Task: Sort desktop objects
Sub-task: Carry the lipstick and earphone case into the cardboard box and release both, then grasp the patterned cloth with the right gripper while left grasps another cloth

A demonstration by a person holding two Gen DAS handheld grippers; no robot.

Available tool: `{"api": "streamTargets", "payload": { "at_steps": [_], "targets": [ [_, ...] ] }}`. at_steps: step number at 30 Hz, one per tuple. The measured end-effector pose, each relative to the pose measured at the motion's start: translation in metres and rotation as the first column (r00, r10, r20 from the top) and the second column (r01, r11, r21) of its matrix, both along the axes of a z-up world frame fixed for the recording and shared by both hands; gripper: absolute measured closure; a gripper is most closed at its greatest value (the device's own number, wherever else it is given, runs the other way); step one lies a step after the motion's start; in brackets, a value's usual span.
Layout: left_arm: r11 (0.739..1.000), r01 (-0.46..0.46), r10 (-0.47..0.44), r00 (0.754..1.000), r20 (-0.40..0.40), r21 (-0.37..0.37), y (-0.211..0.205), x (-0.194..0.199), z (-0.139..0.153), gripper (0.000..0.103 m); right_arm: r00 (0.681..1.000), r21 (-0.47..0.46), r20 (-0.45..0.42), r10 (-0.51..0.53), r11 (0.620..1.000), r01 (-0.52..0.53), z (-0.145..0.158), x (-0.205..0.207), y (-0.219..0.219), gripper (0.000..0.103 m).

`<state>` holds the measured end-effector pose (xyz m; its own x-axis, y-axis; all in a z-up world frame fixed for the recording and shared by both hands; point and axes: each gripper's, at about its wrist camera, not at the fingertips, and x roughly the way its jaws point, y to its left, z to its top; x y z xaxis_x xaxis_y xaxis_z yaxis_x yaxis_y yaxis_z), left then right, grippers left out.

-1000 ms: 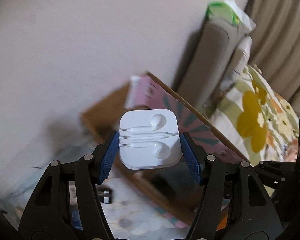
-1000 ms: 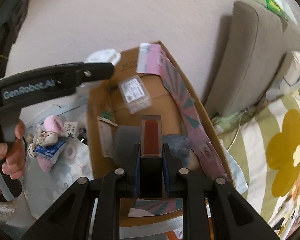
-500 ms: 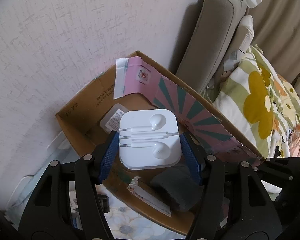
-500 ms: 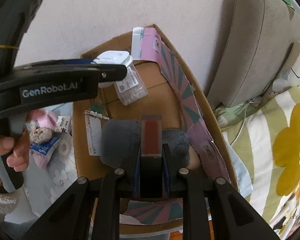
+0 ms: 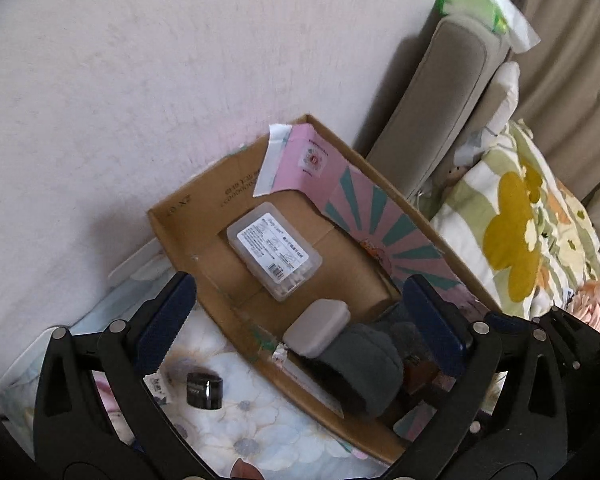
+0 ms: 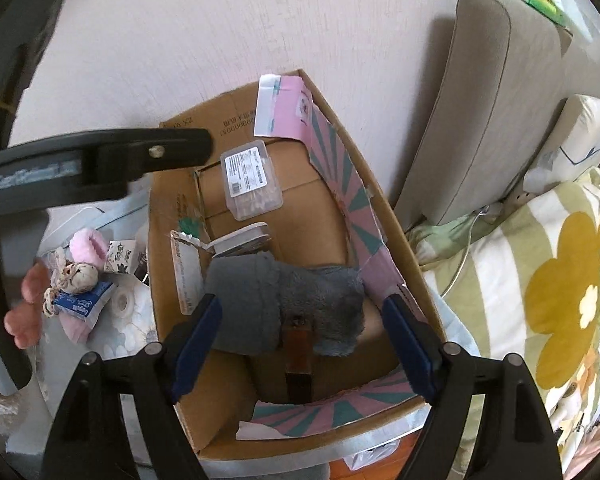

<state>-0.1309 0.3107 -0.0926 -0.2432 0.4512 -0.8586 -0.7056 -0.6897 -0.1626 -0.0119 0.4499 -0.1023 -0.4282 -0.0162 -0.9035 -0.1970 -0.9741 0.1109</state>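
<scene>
Dropping things into the cardboard box (image 5: 188,236) is the step in hand, and both drops look just finished. The left gripper (image 5: 300,312) has its jaws spread as wide as they go, having just sprung open, with nothing between them; the white earphone case (image 5: 316,326) lies below in the box, resting against a grey fleece cloth (image 5: 360,372). The right gripper (image 6: 302,344) has also just been opening and holds nothing; the dark case with a reddish panel (image 6: 298,360) lies on the box floor beneath it, its upper end tucked under the edge of the grey cloth.

Next, I judge, each hand must lift clear of the box walls and go back to the flowered tablecloth (image 5: 228,432) for what is left: a small black cylinder (image 5: 205,391) just outside the box, and, in the right view, a pink plush toy (image 6: 85,245), a small doll (image 6: 74,278), a blue packet (image 6: 79,304) and a roll of tape (image 6: 122,301).

A clear plastic box of cotton swabs (image 5: 274,250) already sits at the far end. The tall side wall with its pink and teal lining (image 6: 352,216) stands close beside the right jaws. The left gripper's body crosses the right view, so the hands work near each other and could clash.
</scene>
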Motion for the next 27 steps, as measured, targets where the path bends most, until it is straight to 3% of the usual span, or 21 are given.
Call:
{"api": "streamTargets", "payload": {
  "at_steps": [8, 11, 18, 23, 27],
  "targets": [
    [0.999, -0.011, 0.013, 0.999, -0.038, 0.04, -0.039, 0.011, 0.031, 0.0, 0.999, 0.049, -0.03, 0.015, 0.999, -0.014, 0.026, 0.004, -0.017, 0.024],
    [0.999, -0.045, 0.043, 0.996, -0.078, -0.015, -0.059, 0.013, 0.041, 0.0, 0.997, 0.071, -0.067, 0.049, 0.997, -0.044, 0.041, 0.007, -0.028, 0.024],
    [0.99, -0.137, 0.14, 0.964, -0.226, 0.029, -0.12, 0.025, 0.073, 0.0, 0.985, 0.082, -0.14, 0.105, 0.992, -0.094, 0.067, 0.011, -0.056, 0.024],
    [0.975, -0.204, 0.218, 0.95, -0.222, 0.084, -0.174, 0.025, 0.089, 0.0, 0.969, 0.087, -0.174, 0.173, 0.983, -0.16, 0.08, 0.005, -0.085, 0.024],
    [0.956, -0.272, 0.291, 0.923, -0.251, 0.107, -0.227, 0.022, 0.104, 0.0, 0.948, 0.087, -0.195, 0.25, 0.968, -0.238, 0.093, -0.004, -0.109, 0.024]
  ]
}}
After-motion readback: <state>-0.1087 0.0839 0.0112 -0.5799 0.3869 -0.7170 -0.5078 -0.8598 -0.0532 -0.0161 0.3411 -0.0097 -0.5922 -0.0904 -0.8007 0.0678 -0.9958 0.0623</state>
